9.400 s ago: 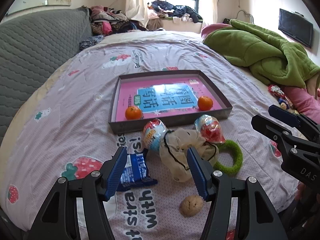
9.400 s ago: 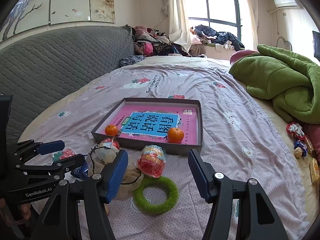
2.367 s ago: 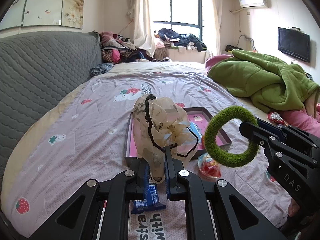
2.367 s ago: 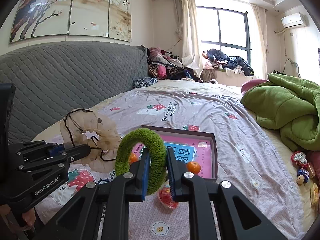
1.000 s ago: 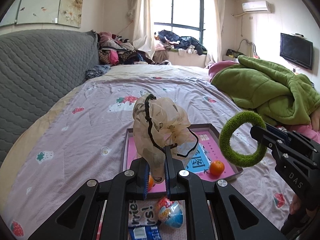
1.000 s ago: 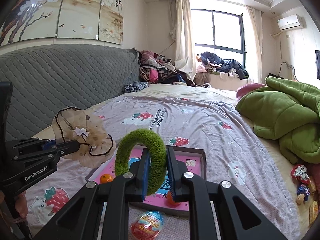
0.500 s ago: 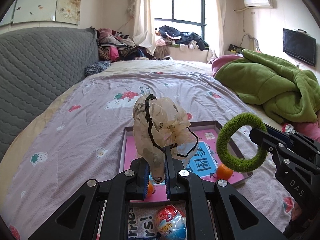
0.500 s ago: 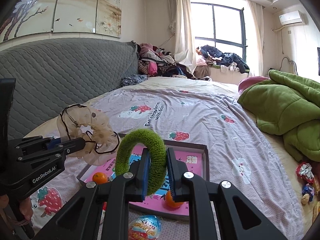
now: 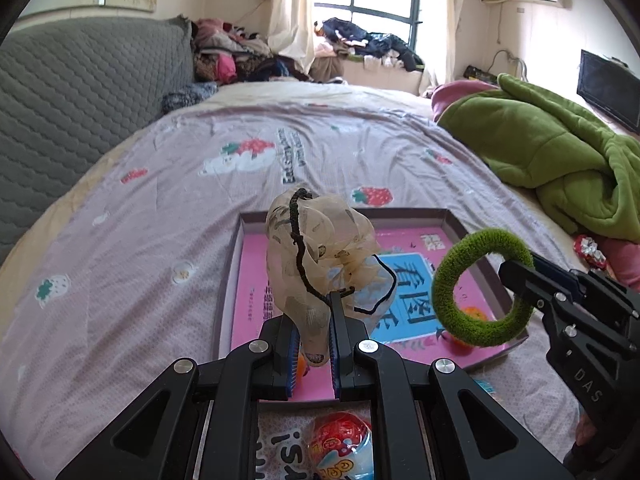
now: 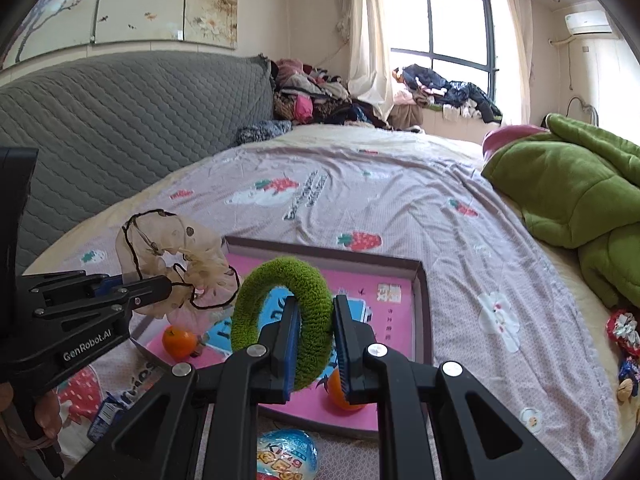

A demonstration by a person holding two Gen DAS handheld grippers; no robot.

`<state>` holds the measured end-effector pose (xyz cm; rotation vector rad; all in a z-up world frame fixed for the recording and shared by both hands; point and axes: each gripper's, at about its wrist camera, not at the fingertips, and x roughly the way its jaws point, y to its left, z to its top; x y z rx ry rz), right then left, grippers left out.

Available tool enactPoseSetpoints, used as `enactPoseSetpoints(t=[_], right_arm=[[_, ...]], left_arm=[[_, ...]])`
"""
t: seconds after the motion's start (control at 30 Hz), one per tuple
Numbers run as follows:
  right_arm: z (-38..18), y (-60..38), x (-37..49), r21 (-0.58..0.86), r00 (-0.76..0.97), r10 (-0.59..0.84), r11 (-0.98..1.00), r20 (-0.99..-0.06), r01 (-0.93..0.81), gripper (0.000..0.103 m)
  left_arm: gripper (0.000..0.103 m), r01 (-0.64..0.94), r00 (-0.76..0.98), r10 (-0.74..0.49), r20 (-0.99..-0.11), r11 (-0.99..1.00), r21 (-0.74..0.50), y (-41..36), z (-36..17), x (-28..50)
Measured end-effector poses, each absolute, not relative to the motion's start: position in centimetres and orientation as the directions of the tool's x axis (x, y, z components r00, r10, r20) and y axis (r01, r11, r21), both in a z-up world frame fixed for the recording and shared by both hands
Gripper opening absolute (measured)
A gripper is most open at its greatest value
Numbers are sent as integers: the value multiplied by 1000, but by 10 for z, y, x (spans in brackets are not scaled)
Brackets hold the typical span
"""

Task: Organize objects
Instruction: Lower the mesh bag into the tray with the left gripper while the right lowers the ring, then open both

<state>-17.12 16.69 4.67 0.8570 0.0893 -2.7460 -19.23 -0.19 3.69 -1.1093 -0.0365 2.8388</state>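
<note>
Jaws: left gripper (image 9: 314, 330) clamps beige scrunchie (image 9: 320, 264), right gripper (image 10: 314, 340) clamps green scrunchie (image 10: 286, 320) | Hold: both carried above tray (image 9: 440, 216) on bed (image 9: 160, 220), judged for drop-in | Look: tray shallow, pink-lined, holds tangerines (image 10: 179, 342); beige sheer, black-edged; green fuzzy ring.

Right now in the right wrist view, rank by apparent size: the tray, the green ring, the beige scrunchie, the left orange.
1. Tray
2. Green ring and beige scrunchie: alike; the ring is nearer the camera, so unranked.
3. Left orange
</note>
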Motion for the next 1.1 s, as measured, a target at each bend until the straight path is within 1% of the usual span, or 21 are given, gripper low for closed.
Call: enactPoseSetpoints(t=[0.23,0.43,0.87,0.93,0.97,1.0,1.03,1.1], right_arm=[[22,162,-182,13,-755,-215,-965,-619,263,17],[7,154,-186,-32,-739,-177,-965,-650,259,17],[-11,156,-194,-76,-713,-97,-975,-694,207,18],[-12,155,-195,-84,-710,-87,-976,-699,202,21],[-12,156,-194,-86,-711,-84,-976,-698,199,23],[-12,156,-194,-88,-712,-82,-976,-697,198,27],[-12,156,-194,-94,-714,-76,-976,-696,196,31],[-12,155,-194,-108,-720,-63,-976,-691,189,36]], left_arm=[[13,-84,-682,105,-724,-994,-65,-1,15,-207],[15,-85,-647,103,-755,-994,-63,-1,3,-215],[19,-96,-605,98,-790,-994,-50,4,-13,-220],[21,-94,-602,95,-793,-994,-47,4,-14,-220],[24,-93,-600,92,-795,-995,-45,4,-14,-220],[26,-92,-598,91,-796,-995,-45,3,-15,-221],[27,-92,-598,90,-797,-995,-43,3,-15,-220],[28,-89,-601,81,-795,-995,-34,3,-15,-219]])
